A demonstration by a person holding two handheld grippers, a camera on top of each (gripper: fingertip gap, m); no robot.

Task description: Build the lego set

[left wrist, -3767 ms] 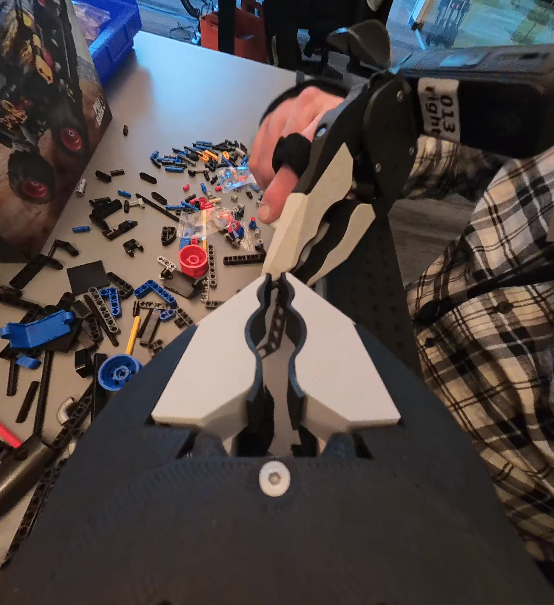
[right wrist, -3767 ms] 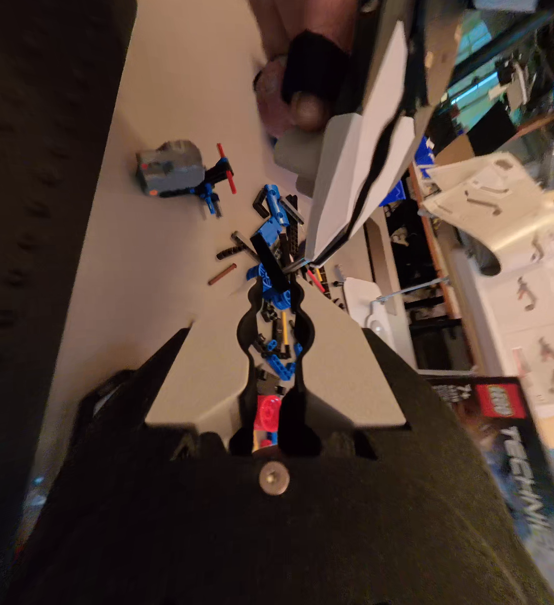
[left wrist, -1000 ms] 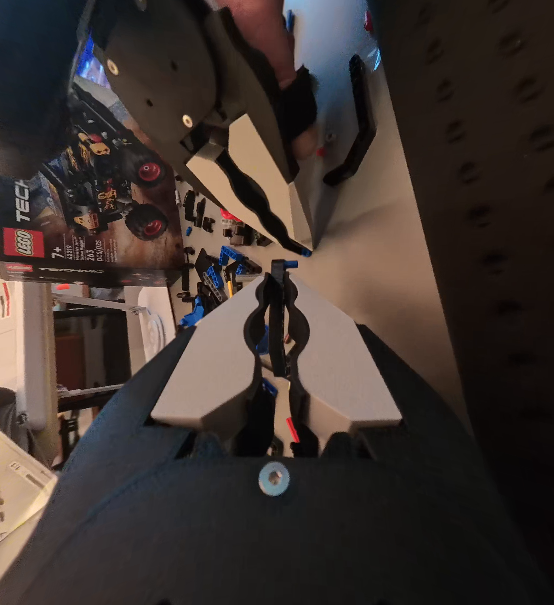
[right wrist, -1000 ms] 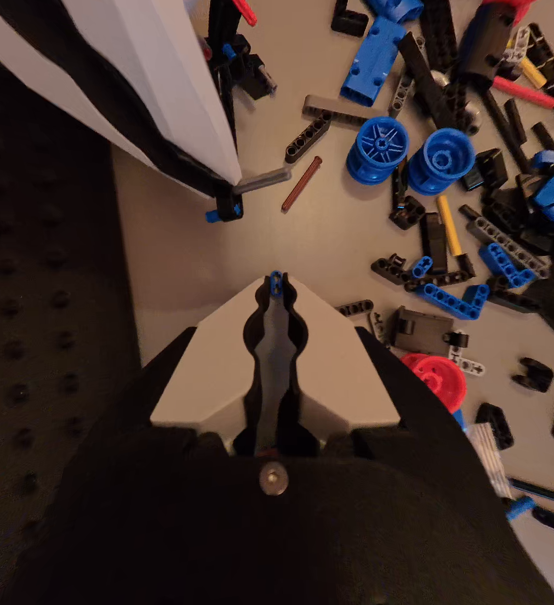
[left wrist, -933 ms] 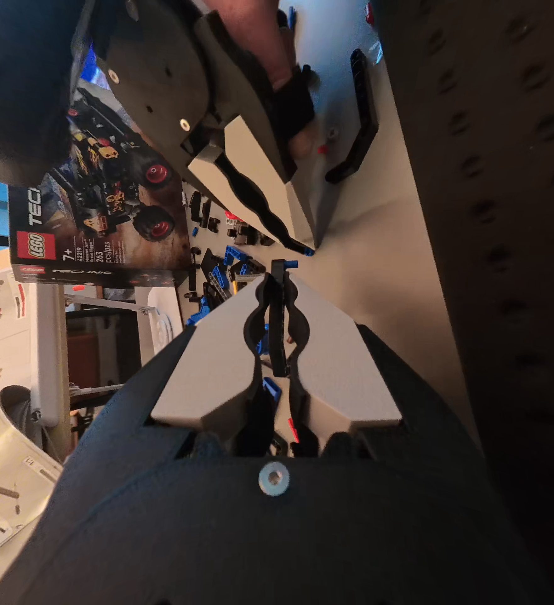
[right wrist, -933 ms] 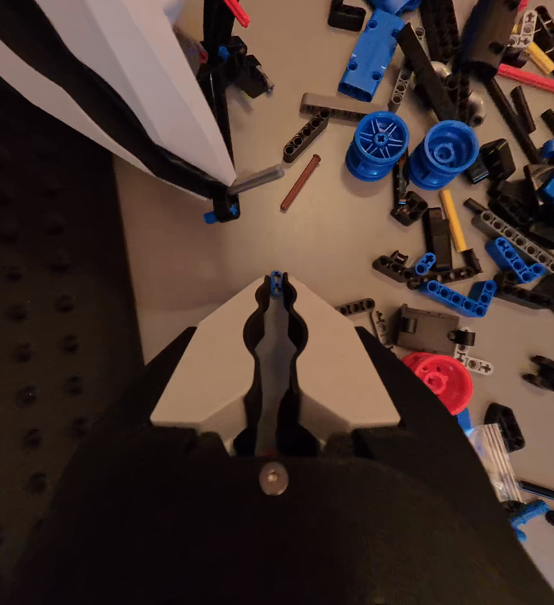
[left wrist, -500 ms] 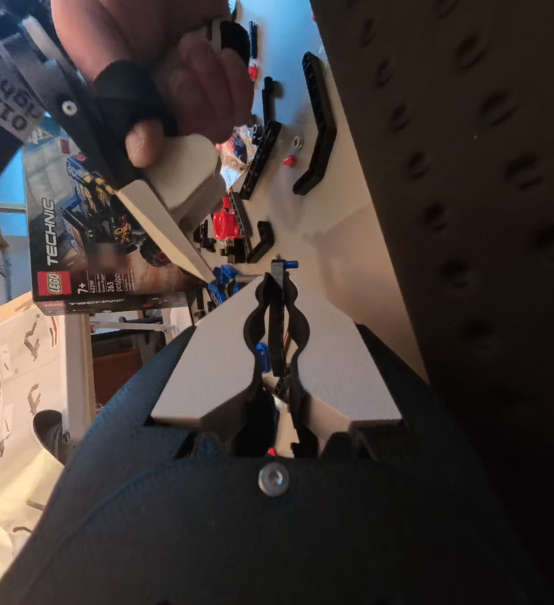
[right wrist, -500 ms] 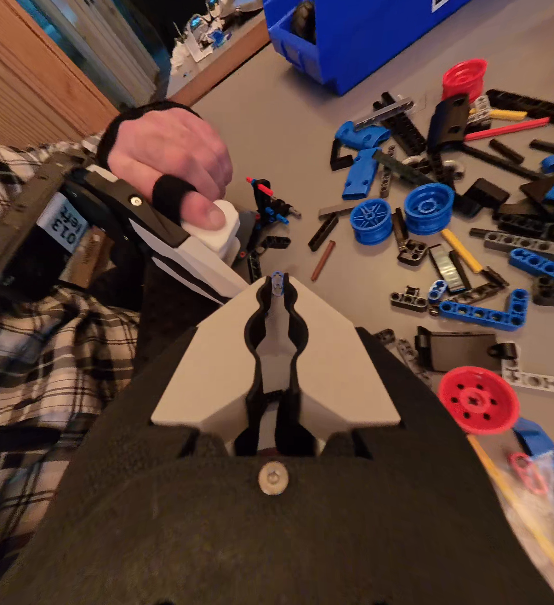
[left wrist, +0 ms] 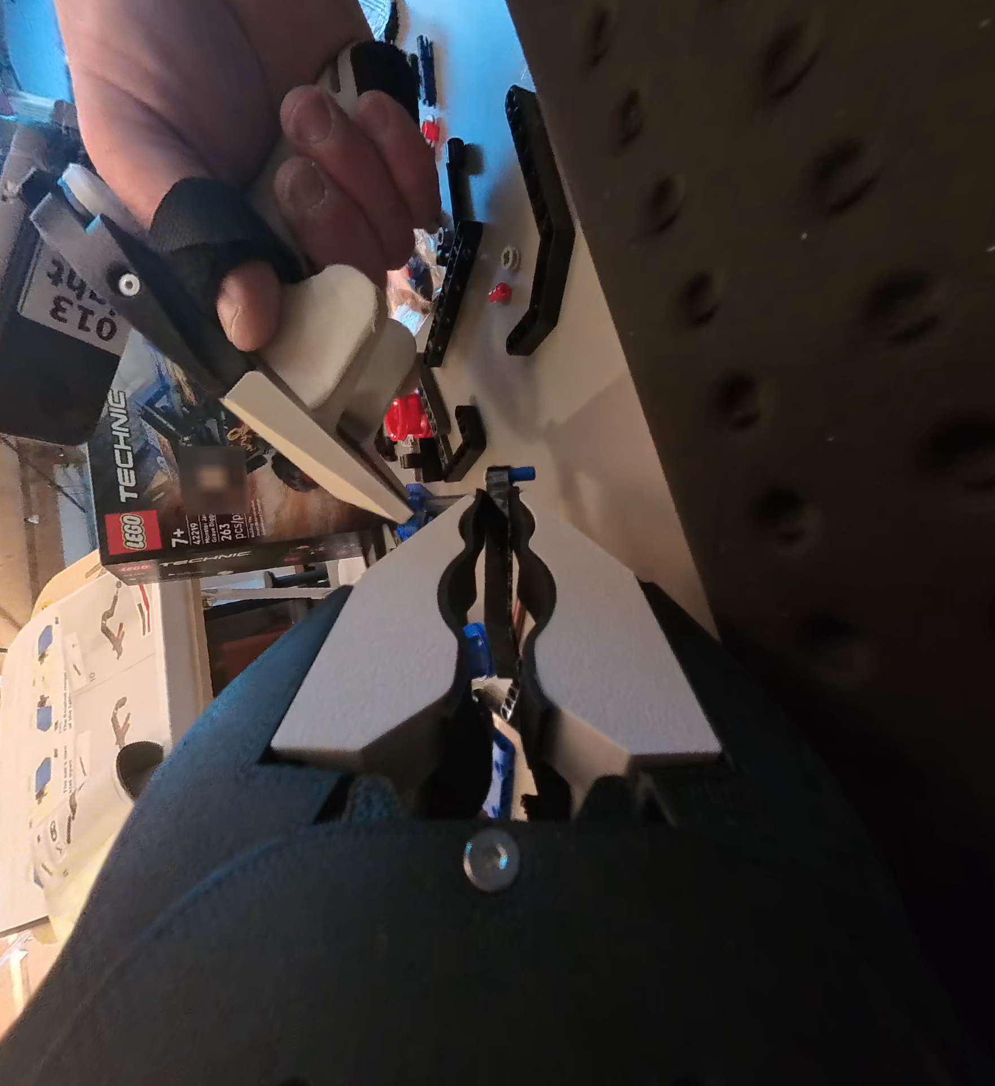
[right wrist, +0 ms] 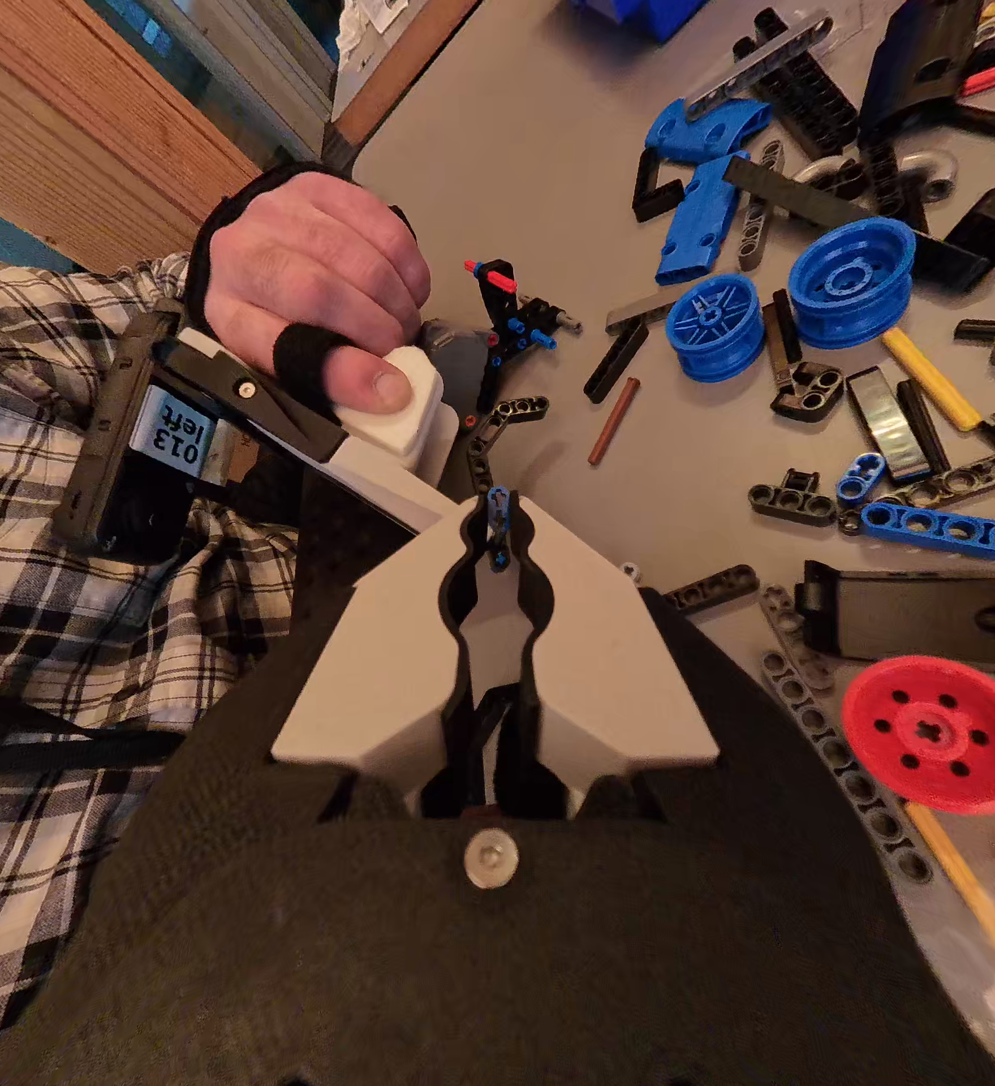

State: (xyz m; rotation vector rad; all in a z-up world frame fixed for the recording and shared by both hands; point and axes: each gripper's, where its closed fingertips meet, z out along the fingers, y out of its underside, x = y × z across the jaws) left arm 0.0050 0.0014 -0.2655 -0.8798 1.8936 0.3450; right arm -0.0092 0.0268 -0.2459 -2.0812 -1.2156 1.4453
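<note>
We are holding a black beam [left wrist: 501,564] edge-on in the centre of the left wrist view, the left gripper [left wrist: 498,499] pinching it between pressed-together jaws, with a blue pin [left wrist: 523,472] sticking out sideways at its top end. In the right wrist view we are gripping a small blue link [right wrist: 498,517] at centre frame, the right gripper [right wrist: 496,505] clamped shut on it near the tips.

We are judging the step in hand to be mating the link onto the pin. To do it well, we are aiming to bring the two tips together slowly, squaring a hole in the link with the pin's axis, then pushing straight along that axis, not at an angle, so neither part twists in its grip. Both holds are shallow, so a skewed push could pop either piece loose.

The beam is looking thin, dark and perforated with round holes; the link is short, bright blue and narrow. In the left wrist view the right gripper's tip [left wrist: 389,505] is sitting just left of the beam, not touching it.

Outward, on the grey table [right wrist: 542,147], a partial build [right wrist: 506,329] with red and blue pins is standing at upper centre of the right wrist view, two blue wheels [right wrist: 712,326] at upper right, a red wheel [right wrist: 932,734] at lower right. The set's box [left wrist: 201,511] is showing at middle left of the left wrist view.
</note>
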